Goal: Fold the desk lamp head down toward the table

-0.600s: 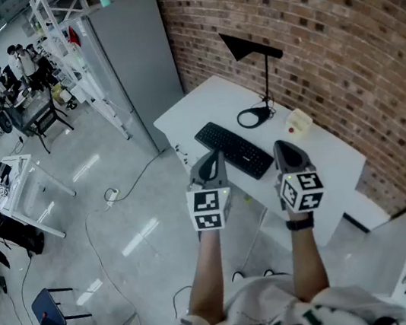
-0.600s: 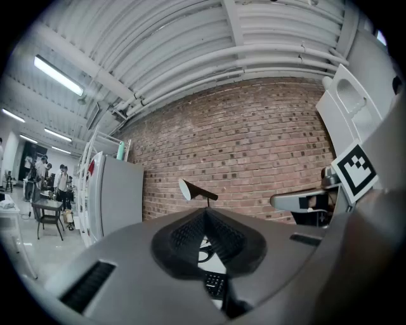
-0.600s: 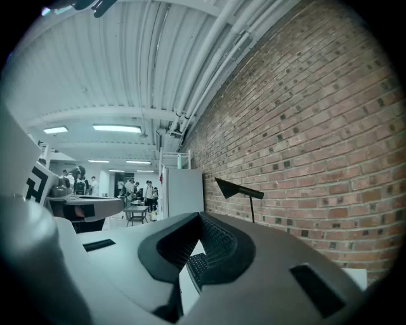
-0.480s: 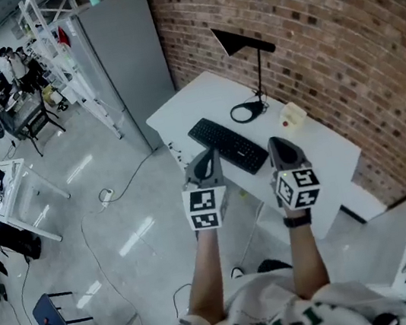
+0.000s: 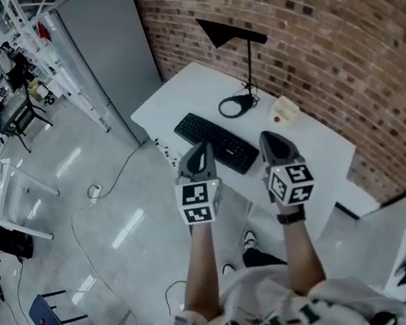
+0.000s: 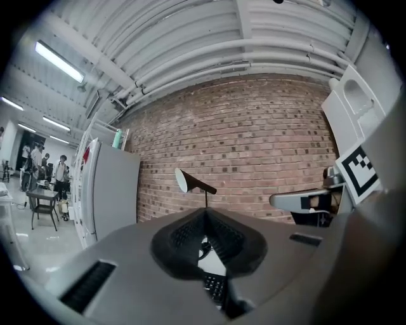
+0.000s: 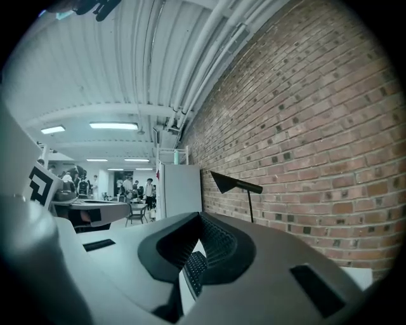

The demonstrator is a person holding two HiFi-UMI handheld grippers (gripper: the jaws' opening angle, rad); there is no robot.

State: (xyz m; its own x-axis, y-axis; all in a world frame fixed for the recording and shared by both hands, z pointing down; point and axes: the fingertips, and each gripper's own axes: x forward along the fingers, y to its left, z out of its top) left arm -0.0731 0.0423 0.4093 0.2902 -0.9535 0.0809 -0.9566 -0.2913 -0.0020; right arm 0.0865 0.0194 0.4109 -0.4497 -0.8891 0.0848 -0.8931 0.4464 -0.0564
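Observation:
A black desk lamp (image 5: 232, 35) with a cone head on a thin upright pole stands at the back of a white desk (image 5: 177, 97) against the brick wall; its ring base (image 5: 235, 104) rests on the desktop. The head sits high, tilted a little. My left gripper (image 5: 201, 148) and right gripper (image 5: 271, 139) are held level side by side, short of the desk's near edge and well away from the lamp. Both are shut with nothing in them. The lamp (image 6: 193, 183) shows above the shut left gripper (image 6: 205, 213), and the lamp (image 7: 235, 184) stands to the right of the right gripper (image 7: 200, 218).
A black keyboard (image 5: 215, 142) lies on the desk in front of the lamp, with a small cream object (image 5: 285, 111) to the right. A tall grey cabinet (image 5: 111, 50) stands left of the desk. A cable (image 5: 96, 190) trails over the floor. People and chairs (image 5: 13, 112) are far left.
The desk and lamp have drifted left and slightly nearer in the head view. Both grippers stay shut, side by side, and have shifted a little left with them.

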